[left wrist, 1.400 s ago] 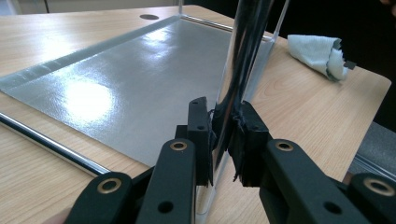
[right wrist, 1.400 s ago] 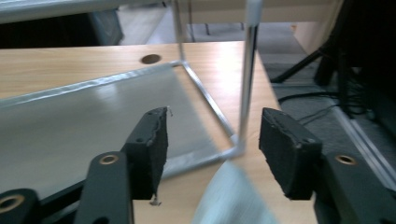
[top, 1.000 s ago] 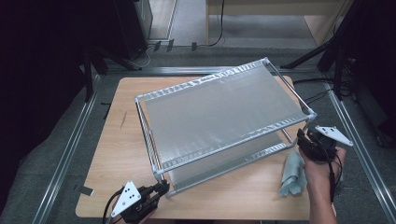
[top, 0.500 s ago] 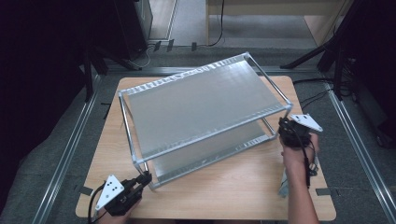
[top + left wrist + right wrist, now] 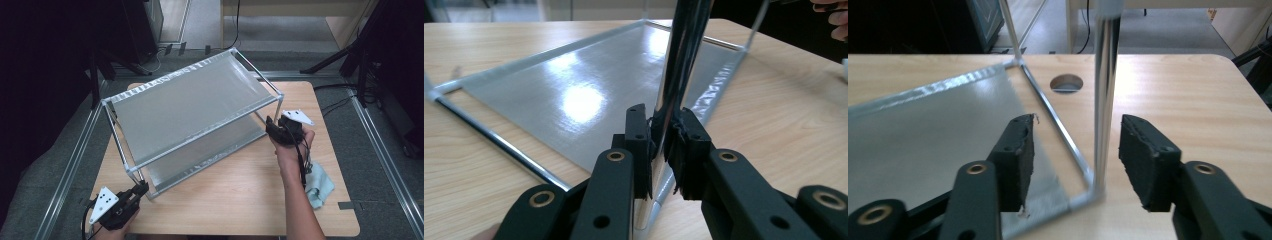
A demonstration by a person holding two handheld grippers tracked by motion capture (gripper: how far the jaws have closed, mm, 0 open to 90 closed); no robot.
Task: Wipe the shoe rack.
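Wooden table (image 5: 240,200) under my grippers: rack (image 5: 190,105) long axis diagonal. Left gripper (image 5: 663,145) pinches near post (image 5: 679,65); right gripper (image 5: 1075,150) jaws just opening, spread around far-end post (image 5: 1104,100).

The left black two-jaw gripper (image 5: 140,189) sits low at the near left edge of the high view, its jaws clamped tight, the hand barely showing beneath it. The right black gripper (image 5: 270,127) is held by a hand (image 5: 295,145) on an outstretched forearm, its jaws having just been opening, pads apart.
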